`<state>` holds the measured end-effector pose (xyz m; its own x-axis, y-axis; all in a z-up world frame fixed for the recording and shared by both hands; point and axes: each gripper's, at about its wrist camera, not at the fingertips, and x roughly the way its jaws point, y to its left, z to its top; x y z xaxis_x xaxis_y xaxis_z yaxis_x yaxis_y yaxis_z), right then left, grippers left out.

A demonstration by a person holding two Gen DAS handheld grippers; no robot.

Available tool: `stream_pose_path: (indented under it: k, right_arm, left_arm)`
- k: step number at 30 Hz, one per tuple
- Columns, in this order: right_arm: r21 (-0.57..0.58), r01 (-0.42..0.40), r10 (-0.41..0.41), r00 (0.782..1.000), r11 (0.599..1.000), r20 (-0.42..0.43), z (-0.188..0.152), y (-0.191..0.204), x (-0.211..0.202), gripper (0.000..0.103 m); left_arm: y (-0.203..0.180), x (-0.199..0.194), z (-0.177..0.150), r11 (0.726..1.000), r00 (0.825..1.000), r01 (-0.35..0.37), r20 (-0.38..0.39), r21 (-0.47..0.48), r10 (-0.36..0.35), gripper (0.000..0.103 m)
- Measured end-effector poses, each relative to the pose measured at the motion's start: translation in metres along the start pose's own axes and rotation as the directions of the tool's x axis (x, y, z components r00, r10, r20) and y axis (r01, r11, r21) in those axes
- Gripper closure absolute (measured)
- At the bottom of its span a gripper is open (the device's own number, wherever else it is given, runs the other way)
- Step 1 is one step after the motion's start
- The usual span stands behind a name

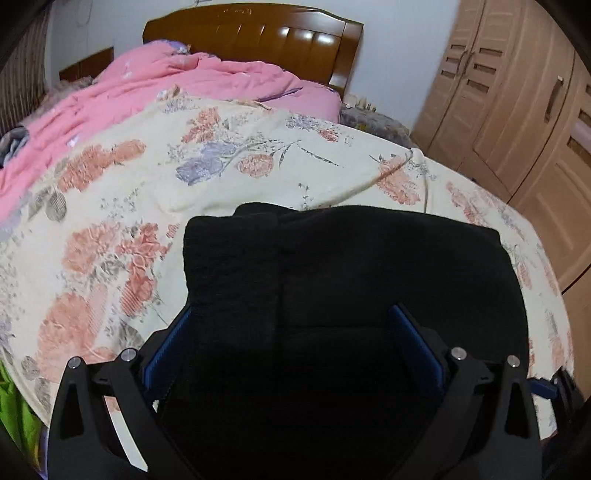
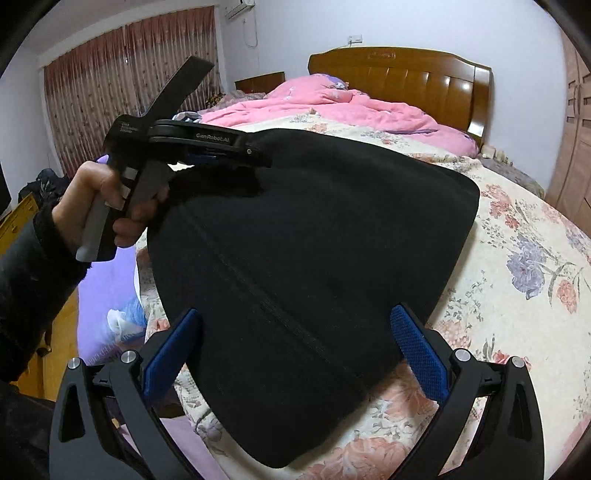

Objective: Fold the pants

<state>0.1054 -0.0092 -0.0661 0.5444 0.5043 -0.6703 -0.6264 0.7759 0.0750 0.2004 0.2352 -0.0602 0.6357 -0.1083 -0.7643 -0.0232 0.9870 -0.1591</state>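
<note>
The black pants (image 1: 332,266) lie folded in a compact pile on the floral bedspread (image 1: 147,192) near the foot of the bed. They also show in the right wrist view (image 2: 314,240). My left gripper (image 1: 291,314) is open, its blue pads wide apart over the near part of the pants. In the right wrist view the left gripper (image 2: 258,157) hovers at the pants' far left edge, held by a hand. My right gripper (image 2: 295,317) is open, its pads on either side of the pants' near edge.
A pink quilt (image 1: 166,88) is bunched at the head of the bed by a wooden headboard (image 1: 258,33). A wooden wardrobe (image 1: 517,110) stands on the right. Curtains (image 2: 122,74) hang at the left. The bed's edge (image 2: 144,295) runs at the left.
</note>
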Motion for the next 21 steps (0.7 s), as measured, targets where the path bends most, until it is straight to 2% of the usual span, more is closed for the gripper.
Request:
stream_pose_path:
  k: [7, 11, 14, 16, 18, 20, 21]
  right_arm:
    - [0.015, -0.001, 0.000, 1.000, 1.000, 0.010, -0.004, -0.003, -0.003, 0.004]
    - [0.025, 0.028, -0.029, 0.999, 0.999, 0.038, -0.003, 0.000, -0.012, 0.005]
    - [0.040, 0.001, -0.003, 0.998, 0.999, 0.061, -0.005, 0.000, -0.021, 0.005]
    - [0.031, -0.011, 0.010, 0.999, 0.999, 0.034, -0.009, 0.002, -0.019, 0.005]
    - [0.013, 0.028, -0.027, 0.999, 1.000, -0.039, -0.019, 0.003, -0.006, 0.005]
    - [0.054, -0.006, 0.011, 0.997, 0.999, -0.082, -0.023, -0.004, 0.001, 0.005]
    - [0.069, -0.013, 0.018, 0.997, 0.998, -0.073, -0.022, -0.006, -0.001, 0.005]
  left_arm:
    - [-0.001, -0.002, -0.003, 1.000, 1.000, -0.013, 0.020, 0.004, 0.013, 0.002]
    - [-0.002, -0.002, -0.003, 1.000, 0.999, -0.020, 0.028, 0.009, 0.020, 0.002]
    - [-0.001, -0.003, -0.003, 1.000, 0.999, -0.020, 0.032, 0.011, 0.020, 0.002]
    - [0.000, -0.003, -0.002, 1.000, 0.999, -0.015, 0.032, 0.005, 0.014, 0.002]
    - [0.000, -0.003, -0.002, 1.000, 0.999, -0.018, 0.033, 0.006, 0.018, 0.002]
    - [0.000, -0.003, -0.002, 1.000, 0.999, -0.023, 0.032, 0.007, 0.023, 0.002]
    - [0.001, -0.003, -0.002, 1.000, 0.999, -0.024, 0.033, 0.006, 0.024, 0.002]
